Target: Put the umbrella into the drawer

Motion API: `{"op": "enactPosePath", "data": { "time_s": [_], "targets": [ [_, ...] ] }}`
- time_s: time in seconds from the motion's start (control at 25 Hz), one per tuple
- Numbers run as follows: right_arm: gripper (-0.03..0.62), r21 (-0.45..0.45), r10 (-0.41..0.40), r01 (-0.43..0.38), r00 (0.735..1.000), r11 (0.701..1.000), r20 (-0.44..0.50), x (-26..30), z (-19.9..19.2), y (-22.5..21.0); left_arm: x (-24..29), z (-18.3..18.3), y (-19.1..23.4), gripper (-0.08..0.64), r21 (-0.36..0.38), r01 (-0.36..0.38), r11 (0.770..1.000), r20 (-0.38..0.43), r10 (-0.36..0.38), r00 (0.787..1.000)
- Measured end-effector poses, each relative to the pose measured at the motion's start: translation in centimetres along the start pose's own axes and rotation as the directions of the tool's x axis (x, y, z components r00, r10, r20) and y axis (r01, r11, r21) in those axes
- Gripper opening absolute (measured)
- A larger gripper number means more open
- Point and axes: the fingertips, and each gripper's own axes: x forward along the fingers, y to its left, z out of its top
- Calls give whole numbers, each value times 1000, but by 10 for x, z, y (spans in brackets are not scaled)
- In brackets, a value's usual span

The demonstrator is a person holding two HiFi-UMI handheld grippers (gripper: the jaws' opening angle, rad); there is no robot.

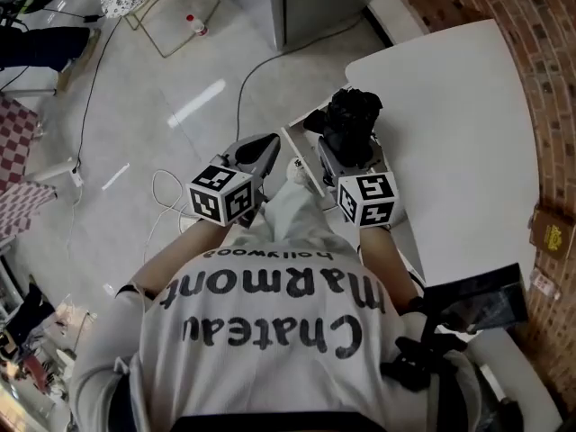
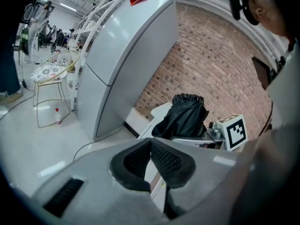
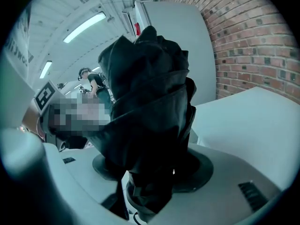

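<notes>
Here there are two tongs and one umbrella [image 1: 353, 120], and the right tongs [image 1: 349, 151] have it: their jaws are clamped on the black, folded bundle near its lower end, so that the gathered fabric stands up out of them and fills most of the right gripper view. The umbrella is held in the air just beside the near edge of the single white counter [image 1: 459, 106], not resting on it. The left tongs [image 2: 151, 142] carry nothing; their two dark ribbed pads meet at the tips. Each tool bears one marker cube, two in all, the left cube [image 1: 220, 196] and the right cube [image 1: 367, 198], both close in front of the person's chest. Between the two tongs runs one thin white panel [image 1: 303, 162], possibly the drawer's edge, though it is too narrow to tell. Beyond, on the floor, stand one tall grey cabinet [image 2: 126, 55], one wire chair [image 2: 49, 71] and one small bottle [image 2: 57, 117]
</notes>
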Motion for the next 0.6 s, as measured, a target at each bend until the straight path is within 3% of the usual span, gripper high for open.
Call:
{"op": "enactPosePath", "data": {
  "time_s": [0.24, 0.44, 0.6],
  "targets": [
    [255, -49, 50, -57, 990, 997, -130, 41, -49, -11, 17, -33, 20, 15, -56, -64, 996, -37, 62, 997],
    [255, -159, 77, -112, 974, 981, -211, 79, -89, -7, 36, -52, 51, 15, -77, -126, 989, -40, 123, 992],
    [255, -158, 102, -144, 963, 977, -251, 97, -119, -1, 46, -79, 54, 15, -70, -101, 992, -101, 93, 990]
  ]
}}
